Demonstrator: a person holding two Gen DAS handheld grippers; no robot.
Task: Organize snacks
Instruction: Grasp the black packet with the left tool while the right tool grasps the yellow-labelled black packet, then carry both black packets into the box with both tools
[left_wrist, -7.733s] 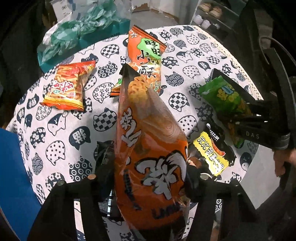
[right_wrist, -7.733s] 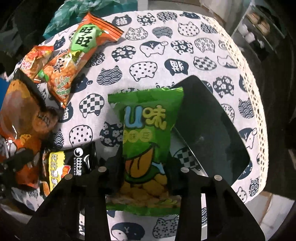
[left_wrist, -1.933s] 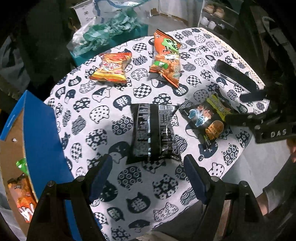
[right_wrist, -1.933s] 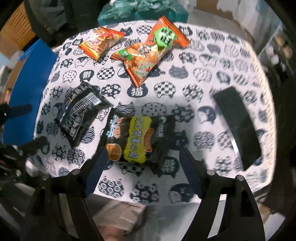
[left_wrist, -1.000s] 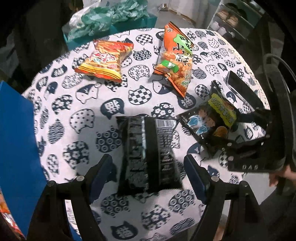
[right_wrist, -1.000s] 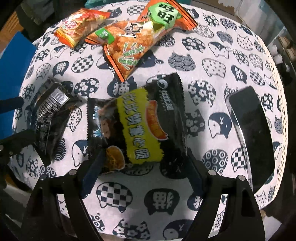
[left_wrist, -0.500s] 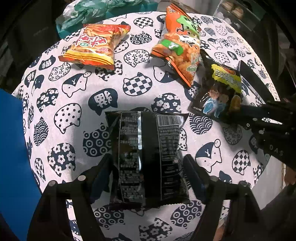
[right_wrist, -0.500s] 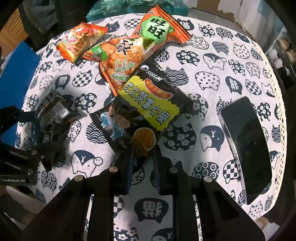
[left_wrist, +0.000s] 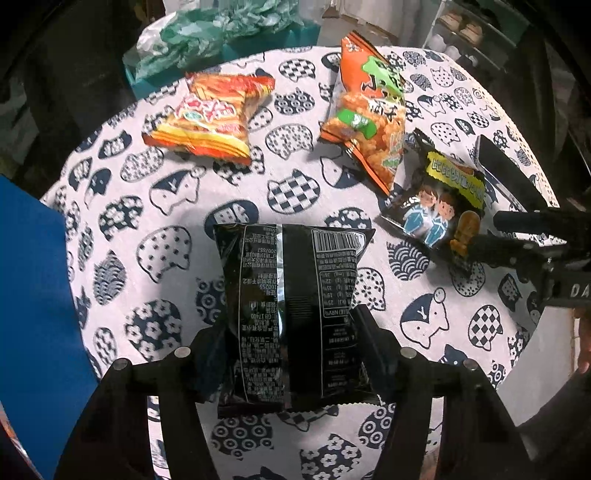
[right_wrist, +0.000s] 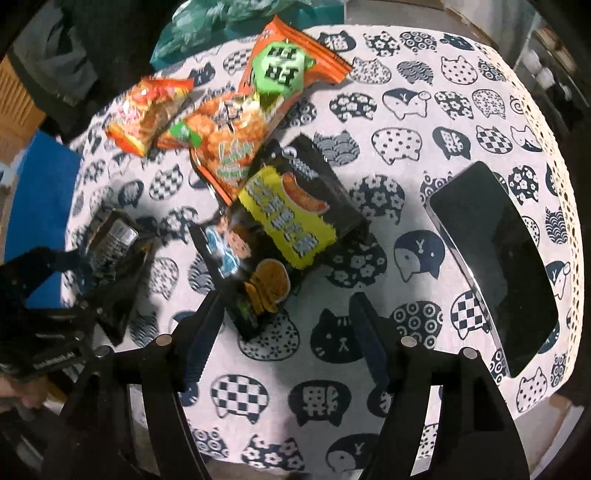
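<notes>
The round table (left_wrist: 207, 206), under a cat-print cloth, fills both views. A blue box (left_wrist: 33, 295) stands against its left edge in the left wrist view, likely where the snacks go. A dark phone (right_wrist: 495, 266) lies flat at the right of the right wrist view, near the lace hem.

At the lower centre of the left wrist view, the left gripper (left_wrist: 291, 347) is clenched on a black snack bag (left_wrist: 291, 302), back panel up, with both pads pressed into the lower sides of the bag. Whether the bag is off the cloth I cannot tell.

The right gripper (right_wrist: 284, 321) stands released, jaws wide apart. A black-and-yellow snack bag (right_wrist: 280, 229) reaches down between them, its lower corner beside the left finger (right_wrist: 207, 325), but nothing pinches it. Its far end leans on the orange-and-green cracker bag (right_wrist: 251, 122), and the red-orange chip bag (right_wrist: 147, 110) lies at the upper left beyond that.

Risks, as I judge them:
- The left grip is low on a puffy, slick bag, so a fast swing towards the box could let it slide out.
- Closing the right jaws here would catch only a corner, and the bag could twist free or drag the cracker bag.
- A wide sweep on the right could nudge the phone toward the edge.
</notes>
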